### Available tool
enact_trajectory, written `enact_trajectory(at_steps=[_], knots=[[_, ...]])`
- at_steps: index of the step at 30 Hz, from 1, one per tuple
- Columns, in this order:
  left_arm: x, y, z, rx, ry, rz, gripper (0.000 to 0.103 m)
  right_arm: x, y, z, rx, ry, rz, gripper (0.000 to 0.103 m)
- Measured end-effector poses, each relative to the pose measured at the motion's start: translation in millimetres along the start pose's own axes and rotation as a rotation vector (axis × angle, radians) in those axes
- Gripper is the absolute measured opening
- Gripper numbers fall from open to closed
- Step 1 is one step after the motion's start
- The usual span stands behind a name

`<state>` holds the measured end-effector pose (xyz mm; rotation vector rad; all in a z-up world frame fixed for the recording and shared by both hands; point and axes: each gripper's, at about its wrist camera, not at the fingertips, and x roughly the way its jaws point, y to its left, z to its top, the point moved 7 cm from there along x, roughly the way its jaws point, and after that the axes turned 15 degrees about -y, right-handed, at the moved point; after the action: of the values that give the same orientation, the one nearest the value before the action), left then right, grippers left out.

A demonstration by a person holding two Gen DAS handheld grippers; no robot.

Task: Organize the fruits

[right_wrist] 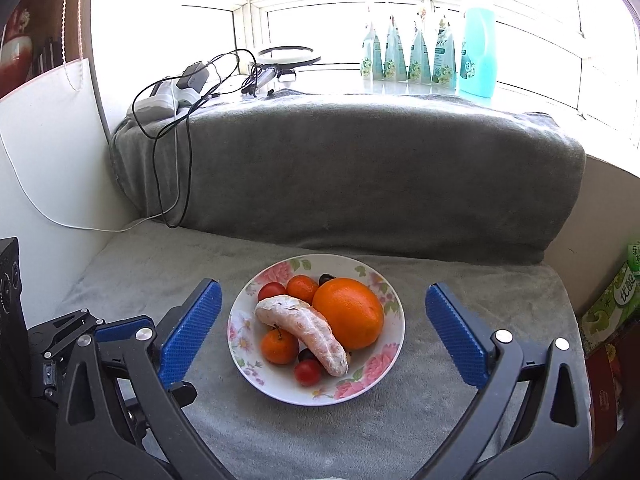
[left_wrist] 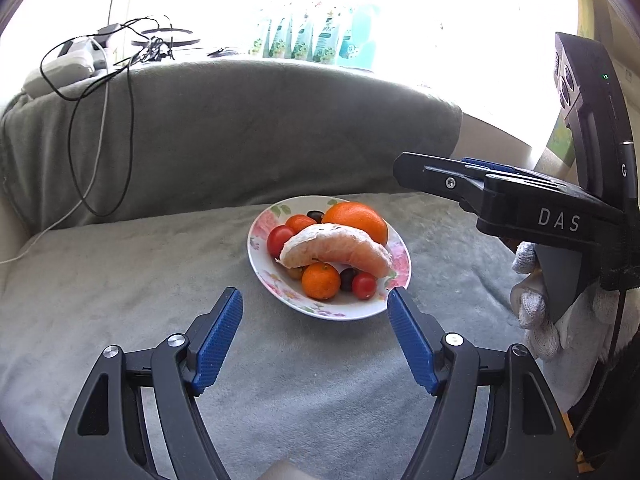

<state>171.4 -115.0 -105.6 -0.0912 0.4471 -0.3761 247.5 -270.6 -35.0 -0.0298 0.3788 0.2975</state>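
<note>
A floral white plate (left_wrist: 394, 280) (right_wrist: 362, 386) sits on the grey blanket and holds a big orange (left_wrist: 356, 220) (right_wrist: 348, 312), a peeled pomelo segment (left_wrist: 340, 248) (right_wrist: 304, 328), small tangerines (left_wrist: 320, 281) (right_wrist: 279, 346), cherry tomatoes (left_wrist: 280, 239) (right_wrist: 308, 372) and dark grapes (left_wrist: 315, 215). My left gripper (left_wrist: 315, 300) is open and empty, just in front of the plate. My right gripper (right_wrist: 323, 294) is open and empty, its blue pads (right_wrist: 192, 332) either side of the plate; it also shows in the left wrist view (left_wrist: 404, 168), to the right of the plate.
A blanket-covered backrest (right_wrist: 360, 168) rises behind the plate. Cables and chargers (right_wrist: 180, 84) lie on its left top. Detergent pouches and a teal bottle (right_wrist: 476, 52) stand on the windowsill. A white wall panel (right_wrist: 48, 152) is at left; green boxes (right_wrist: 612, 304) at right.
</note>
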Motion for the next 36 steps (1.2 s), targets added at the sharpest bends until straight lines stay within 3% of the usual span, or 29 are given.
enact_trajectory(at_steps=[8,11,23,36], knots=[[-24,9,4,0.014,-0.044,0.067,0.083,-23,0,-10,0.009,-0.031,-0.048,0.103],[-28,14,0,-0.004,-0.035,0.083,0.091,-30,-1,-16,0.019,-0.037,-0.067,0.103],[-37,45,-13,-0.064,0.010,0.202,0.091,-42,-5,-34,0.009,-0.025,-0.117,0.103],[-45,53,-14,-0.068,0.006,0.230,0.091,-44,-2,-34,0.006,-0.027,-0.115,0.103]])
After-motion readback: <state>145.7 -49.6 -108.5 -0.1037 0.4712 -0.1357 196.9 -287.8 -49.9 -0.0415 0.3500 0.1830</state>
